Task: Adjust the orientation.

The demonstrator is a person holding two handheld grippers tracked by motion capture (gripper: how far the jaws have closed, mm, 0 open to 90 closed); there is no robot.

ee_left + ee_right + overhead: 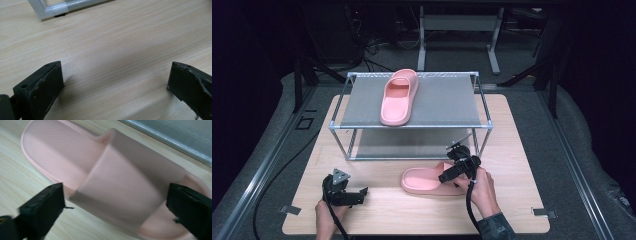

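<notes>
The pink slide sandal (428, 181) on the counter (377, 210) at about five o'clock looks light, soft foam. The right gripper (115, 202) straddles its strap with jaws open, likely the best hold; the left gripper (112, 85) hangs open over bare wood.

The worktop (512, 200) was made of pale wood. A metal shelf rack (412, 120) stood on its far half. One pink slipper (398, 97) lay on the rack's grey top shelf. Another pink slipper (424, 181) lay flat on the worktop, just in front of the rack.
</notes>
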